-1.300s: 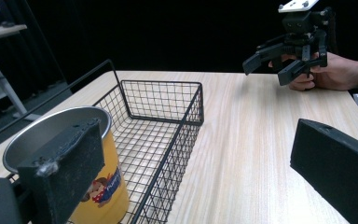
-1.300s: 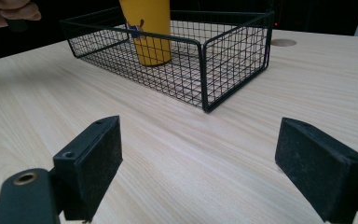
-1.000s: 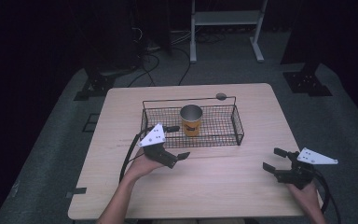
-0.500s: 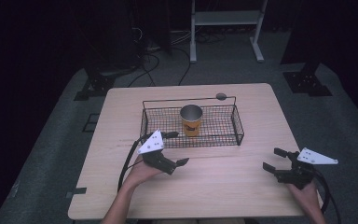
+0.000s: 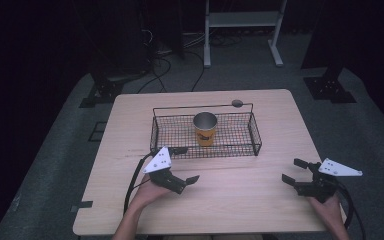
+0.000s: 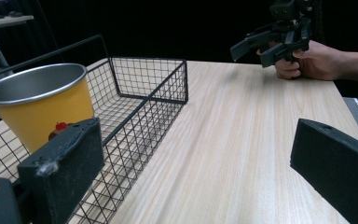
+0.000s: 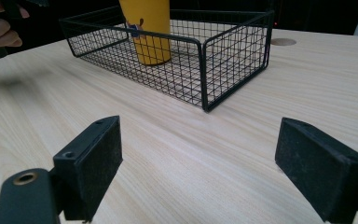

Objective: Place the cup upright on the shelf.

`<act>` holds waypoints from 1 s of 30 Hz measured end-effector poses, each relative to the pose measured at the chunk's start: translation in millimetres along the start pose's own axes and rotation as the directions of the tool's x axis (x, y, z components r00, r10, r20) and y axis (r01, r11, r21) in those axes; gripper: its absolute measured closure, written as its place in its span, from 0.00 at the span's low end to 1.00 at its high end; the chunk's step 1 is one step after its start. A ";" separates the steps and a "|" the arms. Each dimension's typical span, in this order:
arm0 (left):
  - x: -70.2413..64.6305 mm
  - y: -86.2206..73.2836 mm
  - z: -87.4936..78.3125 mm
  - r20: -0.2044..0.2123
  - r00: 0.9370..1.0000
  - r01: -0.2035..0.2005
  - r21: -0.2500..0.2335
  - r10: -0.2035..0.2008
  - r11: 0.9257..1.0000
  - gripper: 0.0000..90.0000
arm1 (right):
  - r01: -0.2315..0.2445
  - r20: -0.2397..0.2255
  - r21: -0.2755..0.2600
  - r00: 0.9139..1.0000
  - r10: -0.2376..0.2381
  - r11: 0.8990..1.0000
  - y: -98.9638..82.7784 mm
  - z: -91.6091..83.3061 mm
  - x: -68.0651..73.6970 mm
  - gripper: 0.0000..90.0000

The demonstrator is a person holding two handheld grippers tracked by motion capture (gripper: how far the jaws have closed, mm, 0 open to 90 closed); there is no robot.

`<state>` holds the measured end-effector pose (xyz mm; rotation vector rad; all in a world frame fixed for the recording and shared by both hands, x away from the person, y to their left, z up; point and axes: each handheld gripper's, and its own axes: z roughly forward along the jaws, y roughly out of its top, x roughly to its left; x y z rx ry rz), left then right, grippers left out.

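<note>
Near the table's front edge, the left gripper (image 5: 186, 164) hovers with jaws spread wide, empty, just short of the wire basket (image 5: 254, 135). Inside it stands 1 yellow cup (image 5: 205, 129), upright. Well apart, the right gripper (image 5: 296, 171) gapes empty too.

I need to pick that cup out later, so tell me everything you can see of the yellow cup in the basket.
The yellow cup stands upright and open-topped inside the black wire basket, near the middle of it. Its outer wall is yellow with a small printed mark that includes red; the rim and inside look like dull grey metal. From above it appears empty. Its base rests on the basket's mesh floor, clear of the side walls. Neither tool touches it.
</note>
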<state>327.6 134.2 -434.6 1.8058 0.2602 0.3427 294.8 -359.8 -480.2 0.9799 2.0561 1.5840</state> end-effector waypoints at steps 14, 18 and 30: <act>-9.1 -6.2 -7.4 -0.006 1.000 -0.013 -0.010 0.013 1.000 0.02 | -0.003 0.000 -0.001 1.000 0.003 1.000 0.0 -0.1 -0.4 0.15; -12.7 -7.7 -10.0 -0.005 1.000 -0.016 -0.012 0.016 1.000 0.02 | -0.003 0.000 -0.001 1.000 0.003 1.000 0.0 -0.2 -0.5 0.15; -21.3 -15.5 -21.3 -0.012 1.000 -0.013 -0.025 0.013 1.000 0.02 | -0.002 0.000 -0.001 1.000 0.002 1.000 0.0 -0.2 -0.7 0.15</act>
